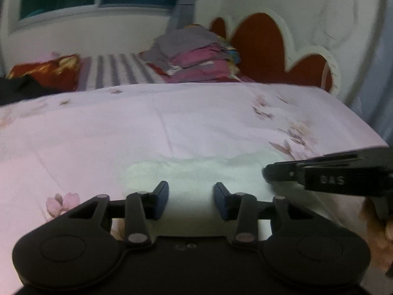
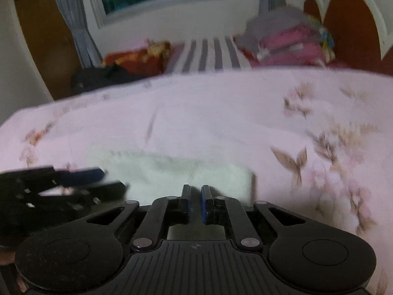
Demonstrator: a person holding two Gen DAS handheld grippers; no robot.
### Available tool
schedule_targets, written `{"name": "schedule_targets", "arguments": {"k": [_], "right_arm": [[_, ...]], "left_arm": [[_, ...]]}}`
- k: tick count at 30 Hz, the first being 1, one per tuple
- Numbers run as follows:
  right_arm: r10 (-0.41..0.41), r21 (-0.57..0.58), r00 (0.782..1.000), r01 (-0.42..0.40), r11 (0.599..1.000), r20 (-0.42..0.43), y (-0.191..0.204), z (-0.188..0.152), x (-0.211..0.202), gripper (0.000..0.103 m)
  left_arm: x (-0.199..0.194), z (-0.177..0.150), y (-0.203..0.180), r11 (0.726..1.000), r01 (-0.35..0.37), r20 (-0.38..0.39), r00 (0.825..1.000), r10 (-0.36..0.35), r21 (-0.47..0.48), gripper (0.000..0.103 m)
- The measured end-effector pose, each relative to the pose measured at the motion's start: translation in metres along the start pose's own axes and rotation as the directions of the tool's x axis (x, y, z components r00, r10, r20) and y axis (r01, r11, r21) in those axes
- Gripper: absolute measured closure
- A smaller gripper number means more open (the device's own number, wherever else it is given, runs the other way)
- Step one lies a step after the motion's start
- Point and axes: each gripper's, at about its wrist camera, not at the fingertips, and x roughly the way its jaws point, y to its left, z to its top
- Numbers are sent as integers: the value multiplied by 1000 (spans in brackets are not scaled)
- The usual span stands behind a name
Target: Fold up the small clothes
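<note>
The left hand-held gripper (image 1: 191,200) is pointing forward and down, its blue-padded fingers (image 1: 161,200) standing apart with a clear gap between them and nothing pressed by the pads. The right hand-held gripper (image 2: 195,202) is tilting downward likewise, its jaws drawn almost together, only a thin slit showing. The two are sitting side by side, each showing at the edge of the other's view
</note>
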Motion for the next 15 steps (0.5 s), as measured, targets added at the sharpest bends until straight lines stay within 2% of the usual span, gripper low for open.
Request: {"name": "schedule_targets", "arguments": {"k": [2,4,6,8,11,15], "right_arm": [[2,7,1000,-2,1000,13,4,5,6,96],[30,27,1000,-30,999,2,2,11,17,97],[-12,10,998,13,1000,-67,3,13,38,97],[-19,20,997,20,1000,-70,1,17,43,97],[-20,37,997,23,999,-70,3,22,32,96],[33,31,999,-32,999,-42,8,11,3,96]], "left_arm": [[5,5,10,999,-12,5,1000,12,-50,64],[19,6,19,995,7,-54,998,-12,-95,64],[25,8,27,991,38,-72,996,-47,-126,62],[23,12,35,982,52,-82,994,-68,-184,64],[3,10,32,984,45,-60,997,-56,-175,65],[-29,-2,16,988,36,-32,999,-41,-152,60]]}}
